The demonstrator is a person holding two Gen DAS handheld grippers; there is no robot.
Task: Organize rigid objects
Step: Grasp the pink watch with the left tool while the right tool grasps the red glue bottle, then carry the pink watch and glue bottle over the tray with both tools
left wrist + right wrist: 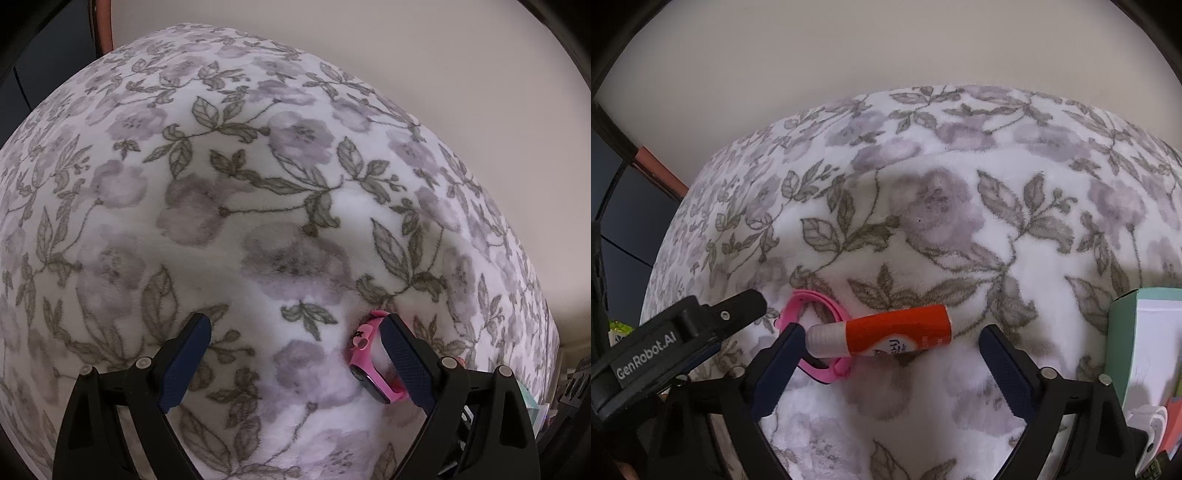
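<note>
A pink wristwatch with a dark face lies on the floral blanket, just inside the right finger of my left gripper, which stands open over it. In the right wrist view an orange tube with a silver cap lies crosswise on the blanket, partly over the pink wristwatch. My right gripper is open around the tube. Its left finger is close to the cap, and its right finger stands clear of the tube's other end.
A mint-green and white box stands at the right, with small white and red items below it. The left gripper's black housing reaches in from the left. A pale wall backs the blanket.
</note>
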